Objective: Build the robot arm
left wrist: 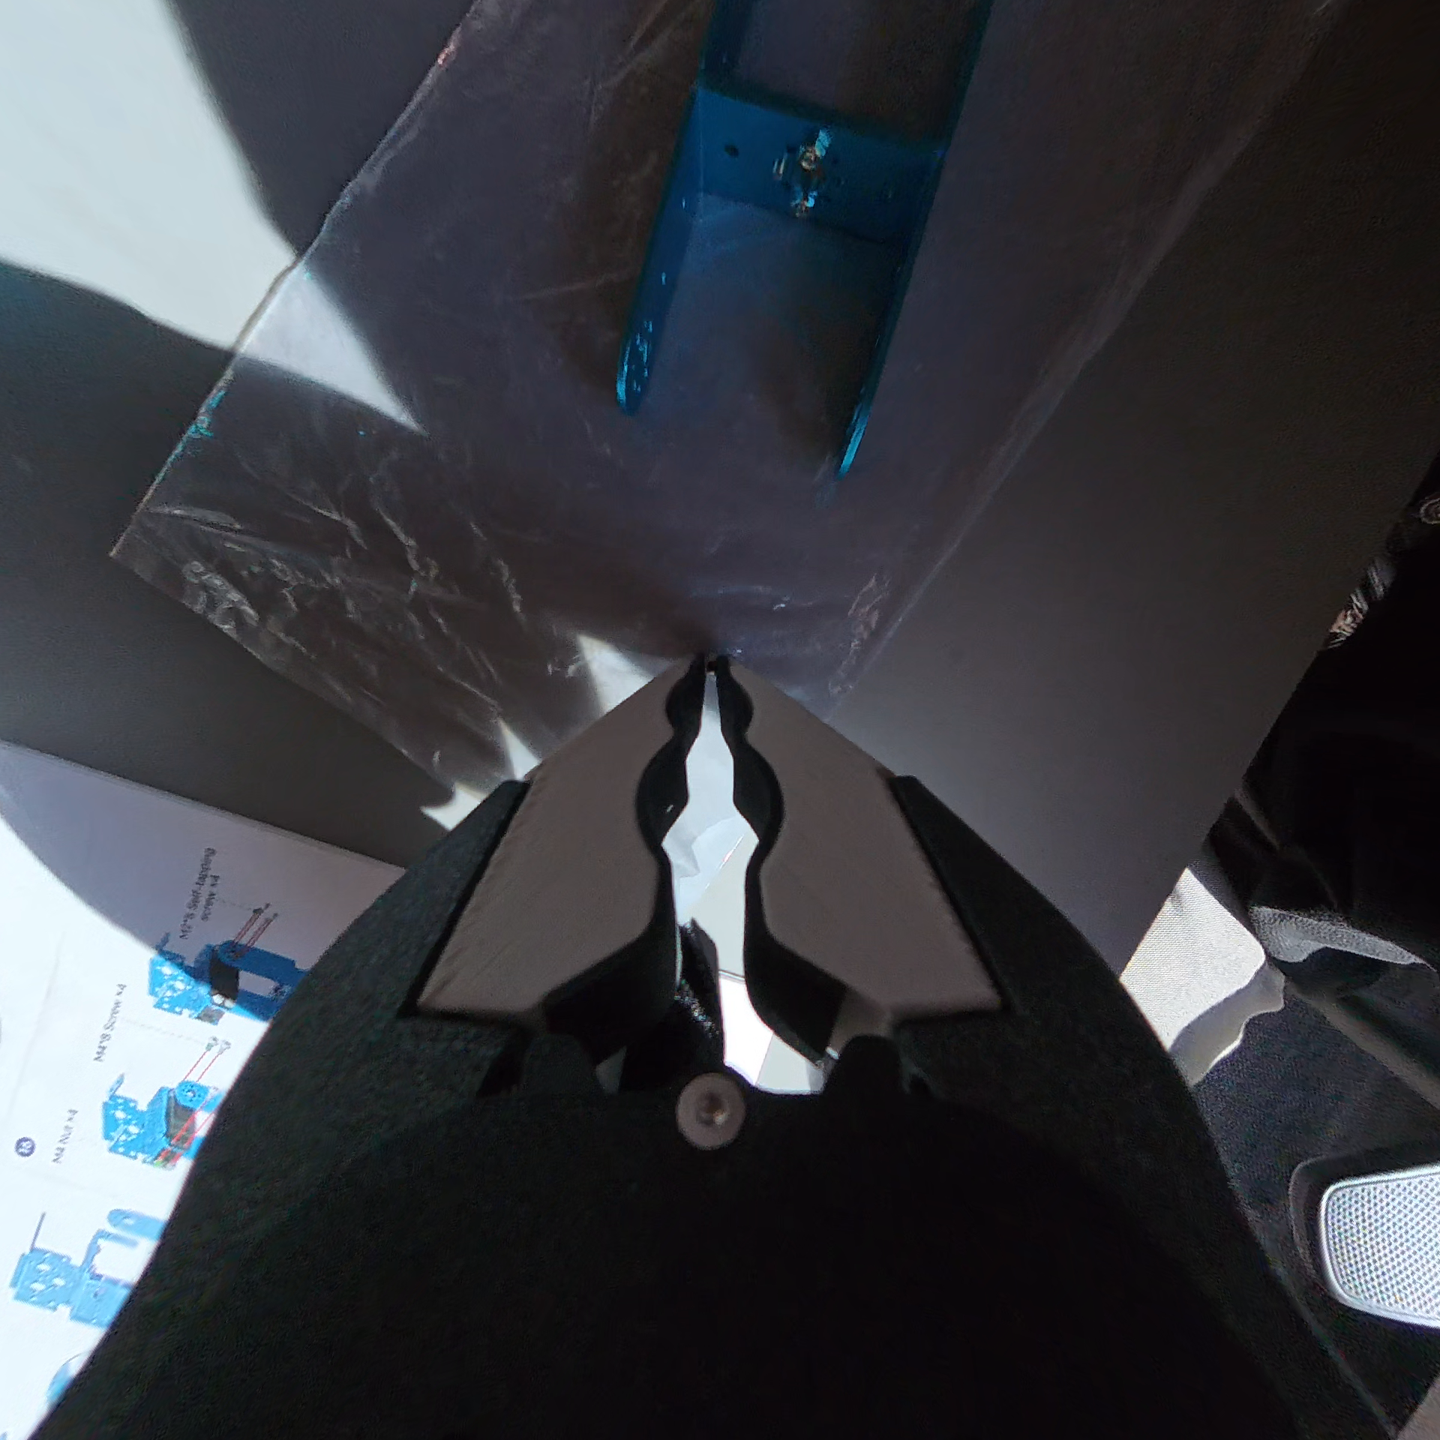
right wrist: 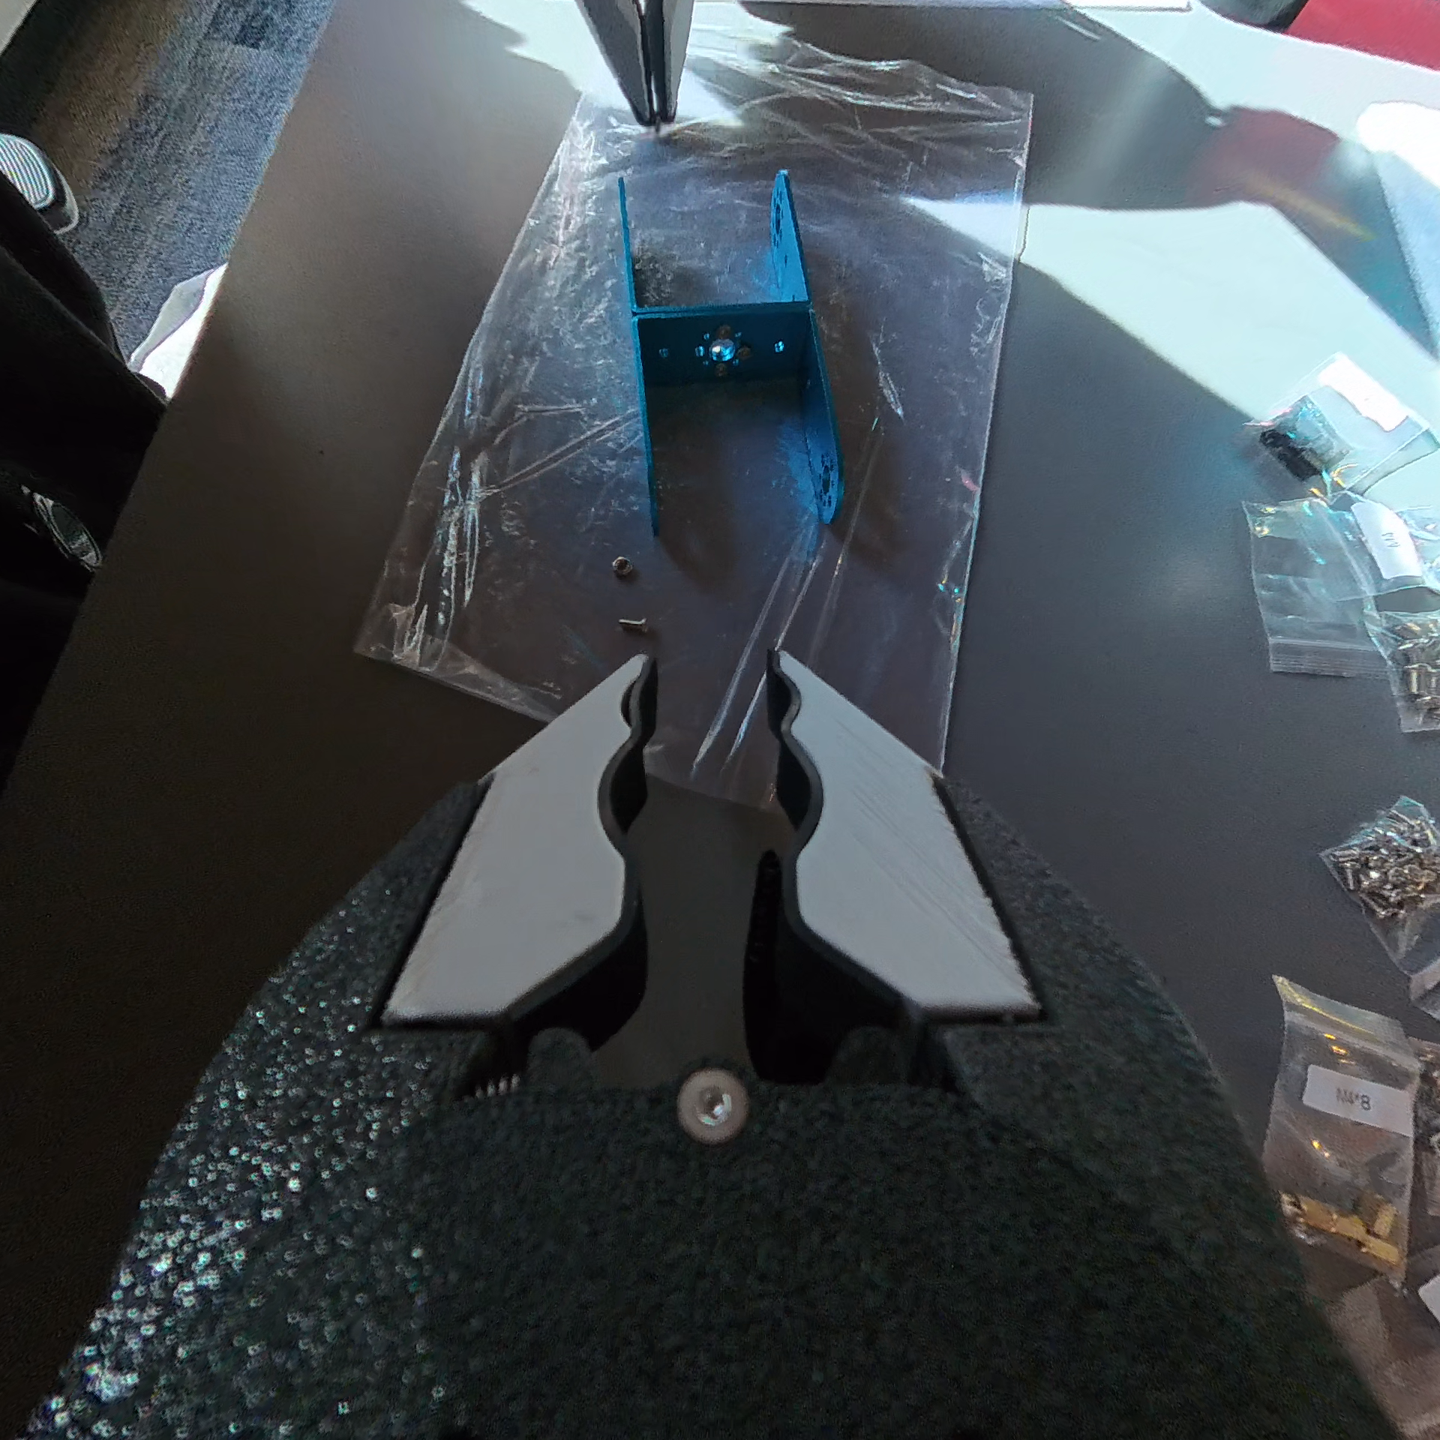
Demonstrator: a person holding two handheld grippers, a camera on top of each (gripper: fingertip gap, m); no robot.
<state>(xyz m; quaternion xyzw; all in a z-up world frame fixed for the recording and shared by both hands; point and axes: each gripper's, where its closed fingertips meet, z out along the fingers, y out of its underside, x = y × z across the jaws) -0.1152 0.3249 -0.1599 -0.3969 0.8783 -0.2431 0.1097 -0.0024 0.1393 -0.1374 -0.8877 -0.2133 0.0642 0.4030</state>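
A clear plastic bag [right wrist: 545, 436] lies flat on the dark table [right wrist: 234, 545]. A blue U-shaped metal bracket [right wrist: 725, 351] stands on or in it; I cannot tell which. A small nut [right wrist: 621, 566] and a screw [right wrist: 633, 622] lie by the bag's near end. My left gripper [left wrist: 707, 662] is shut, its tips pinching the bag's [left wrist: 374, 545] edge, with the bracket [left wrist: 779, 234] beyond. The left gripper also shows in the right wrist view [right wrist: 659, 117], at the bag's far edge. My right gripper [right wrist: 709, 662] is open and empty just above the bag's near edge, close to the screw.
Several small clear bags of screws and brass parts [right wrist: 1395, 865] lie along the right side of the table. A printed instruction sheet [left wrist: 117, 1052] lies beside the left gripper. The table's left edge drops to carpeted floor [right wrist: 179, 117] and a dark chair [right wrist: 47, 436]. There is about 25 cm between the tips of the two grippers. To the small nut [right wrist: 621, 566]: right tips about 5 cm, left tips about 20 cm.
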